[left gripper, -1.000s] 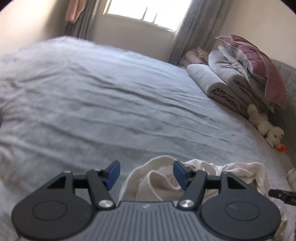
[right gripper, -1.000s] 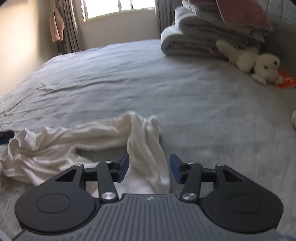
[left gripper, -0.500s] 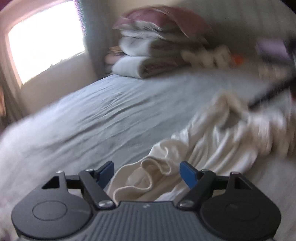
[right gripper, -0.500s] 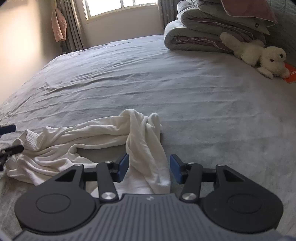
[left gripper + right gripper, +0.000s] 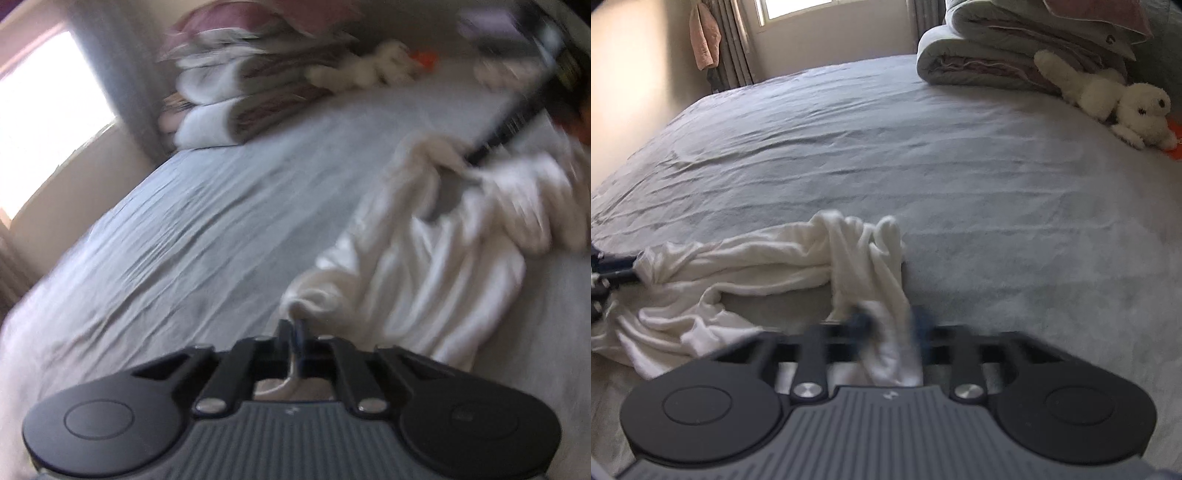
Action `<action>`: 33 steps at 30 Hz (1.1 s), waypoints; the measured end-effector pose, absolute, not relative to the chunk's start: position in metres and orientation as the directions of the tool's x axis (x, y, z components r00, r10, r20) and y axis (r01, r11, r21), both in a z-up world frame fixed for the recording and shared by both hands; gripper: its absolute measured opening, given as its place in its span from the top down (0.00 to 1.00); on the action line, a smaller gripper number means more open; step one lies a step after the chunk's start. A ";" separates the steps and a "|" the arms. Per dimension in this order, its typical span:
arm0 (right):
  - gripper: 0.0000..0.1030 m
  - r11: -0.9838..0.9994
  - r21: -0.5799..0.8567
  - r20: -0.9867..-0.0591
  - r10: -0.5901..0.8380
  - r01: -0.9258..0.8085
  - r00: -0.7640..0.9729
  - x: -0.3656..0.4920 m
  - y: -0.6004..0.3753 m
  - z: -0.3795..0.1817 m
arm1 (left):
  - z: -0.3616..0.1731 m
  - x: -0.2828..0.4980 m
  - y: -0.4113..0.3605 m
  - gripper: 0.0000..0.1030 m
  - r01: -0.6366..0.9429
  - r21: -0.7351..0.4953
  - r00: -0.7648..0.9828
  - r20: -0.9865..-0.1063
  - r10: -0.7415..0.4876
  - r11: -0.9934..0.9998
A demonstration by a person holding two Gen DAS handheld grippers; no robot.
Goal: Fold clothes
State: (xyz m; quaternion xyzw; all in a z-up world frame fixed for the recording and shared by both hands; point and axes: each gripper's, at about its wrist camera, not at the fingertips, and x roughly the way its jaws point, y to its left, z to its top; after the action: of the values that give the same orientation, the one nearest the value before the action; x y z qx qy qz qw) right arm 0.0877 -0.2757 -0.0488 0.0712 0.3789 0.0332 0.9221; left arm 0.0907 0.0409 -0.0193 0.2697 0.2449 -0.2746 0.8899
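Note:
A crumpled white garment (image 5: 768, 266) lies on the grey bed sheet (image 5: 923, 155). In the left wrist view, which is blurred, the garment (image 5: 443, 251) stretches off to the right. My left gripper (image 5: 293, 334) is shut on a thin edge of it. My right gripper (image 5: 892, 325) has its jaws closing, with a bunched fold of the white cloth filling the gap and the blurred pads against it. The left gripper (image 5: 613, 271) shows at the right wrist view's left edge, holding the garment's far end. The right gripper (image 5: 476, 155) reaches into the cloth at the left view's upper right.
Folded duvets (image 5: 997, 48) are stacked at the head of the bed, with a white plush dog (image 5: 1115, 96) and an orange item (image 5: 1174, 140) beside them. A window (image 5: 827, 14), curtains and a hanging pink towel (image 5: 705, 37) stand beyond the bed's far side.
My left gripper rolled, swung toward the garment's end and closed on its edge. My right gripper's jaws came together on the fold of cloth. The garment is now drawn out between them.

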 end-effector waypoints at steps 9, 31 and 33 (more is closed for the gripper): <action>0.92 0.975 0.156 -0.583 -0.037 0.156 0.812 0.095 -0.294 -0.037 | -0.008 0.114 0.075 0.98 0.466 0.137 0.783 -0.524 -0.335 0.874; 0.54 0.999 0.041 -0.547 -0.003 0.030 0.837 0.100 -0.273 -0.035 | -0.032 0.160 0.099 0.70 0.048 -0.013 0.768 -0.639 -0.046 0.999; 0.53 0.999 0.044 -0.561 0.016 0.011 0.828 0.093 -0.272 -0.031 | -0.026 0.148 0.100 0.55 0.023 -0.037 0.760 -0.649 -0.041 0.999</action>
State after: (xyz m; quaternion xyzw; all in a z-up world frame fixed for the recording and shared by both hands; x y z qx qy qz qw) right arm 0.0934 -0.2720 -0.0315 0.0227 0.2934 0.0014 0.9557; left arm 0.1483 0.1005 -0.0263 -0.0131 0.3462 -0.0171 0.9379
